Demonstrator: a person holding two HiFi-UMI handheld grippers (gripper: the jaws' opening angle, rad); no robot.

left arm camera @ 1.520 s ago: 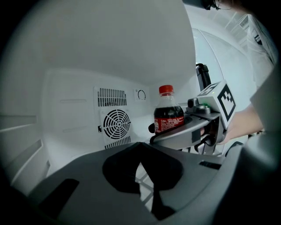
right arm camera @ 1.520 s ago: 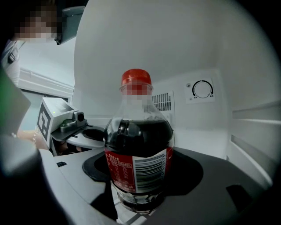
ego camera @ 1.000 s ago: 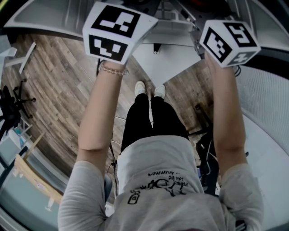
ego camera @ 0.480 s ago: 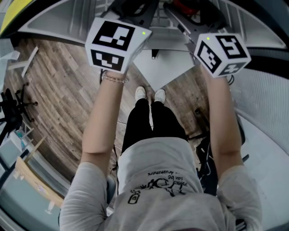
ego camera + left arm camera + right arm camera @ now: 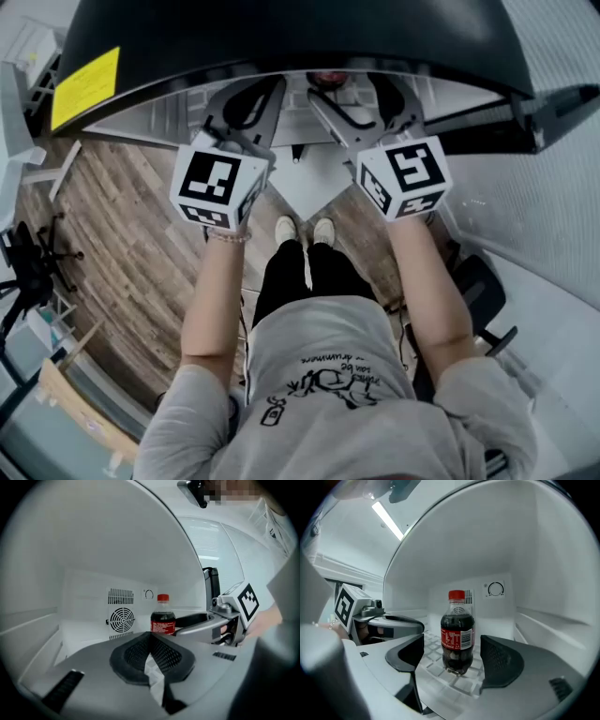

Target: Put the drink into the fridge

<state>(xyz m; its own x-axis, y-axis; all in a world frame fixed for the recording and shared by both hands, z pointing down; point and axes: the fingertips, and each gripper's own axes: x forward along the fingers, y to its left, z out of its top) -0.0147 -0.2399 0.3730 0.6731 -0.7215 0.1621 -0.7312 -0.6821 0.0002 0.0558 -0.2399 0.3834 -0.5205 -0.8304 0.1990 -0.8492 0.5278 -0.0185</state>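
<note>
The drink, a small dark cola bottle (image 5: 458, 634) with a red cap, stands upright on the white wire shelf (image 5: 440, 679) inside the fridge. My right gripper (image 5: 452, 641) is open. Its two pads flank the bottle with a gap on each side and do not touch it. In the left gripper view the bottle (image 5: 162, 618) shows just beyond my left gripper (image 5: 151, 638), whose pads meet with nothing between them. From the head view both grippers reach forward under the fridge's dark top: the left gripper (image 5: 246, 98) and the right gripper (image 5: 364, 94).
The fridge's white back wall carries a round fan vent (image 5: 121, 619) and a dial (image 5: 495, 589). Curved white side walls close in on both sides. A yellow label (image 5: 86, 86) sits on the fridge's dark top. An office chair (image 5: 33, 258) stands on the wooden floor at left.
Both grippers have moved forward and closer together, into the fridge. The head view has tipped up, so the fridge's dark top now fills the upper frame.
</note>
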